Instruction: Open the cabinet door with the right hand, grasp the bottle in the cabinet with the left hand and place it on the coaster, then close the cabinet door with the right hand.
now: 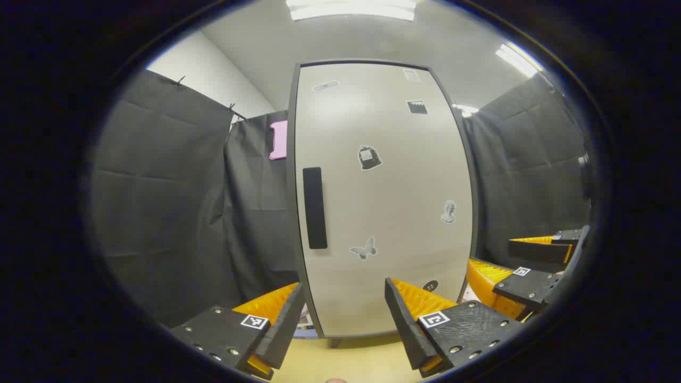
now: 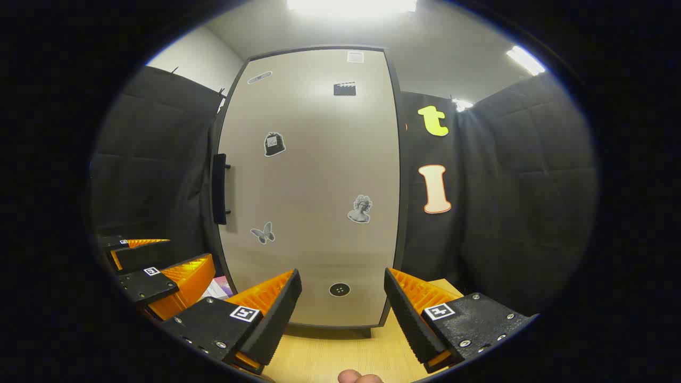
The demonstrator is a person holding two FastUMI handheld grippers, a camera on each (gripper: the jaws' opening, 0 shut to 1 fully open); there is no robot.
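Cabinet door point(image 2: 308, 186) closed, centre of frame; bottle presumably behind it. Both hand-held grippers, left point(image 1: 340, 324) and right point(image 2: 340, 314), spread and empty above the counter point(image 2: 340, 351). Opening not begun: right must reach the handle point(image 2: 219, 189), centre left.

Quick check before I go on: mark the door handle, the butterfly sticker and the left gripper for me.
Door handle point(image 1: 314, 208): left gripper view, middle of the black bar.
Butterfly sticker point(image 2: 263, 233): right gripper view, its body.
Left gripper point(image 1: 340, 324): left gripper view, midway between its open fingertips.
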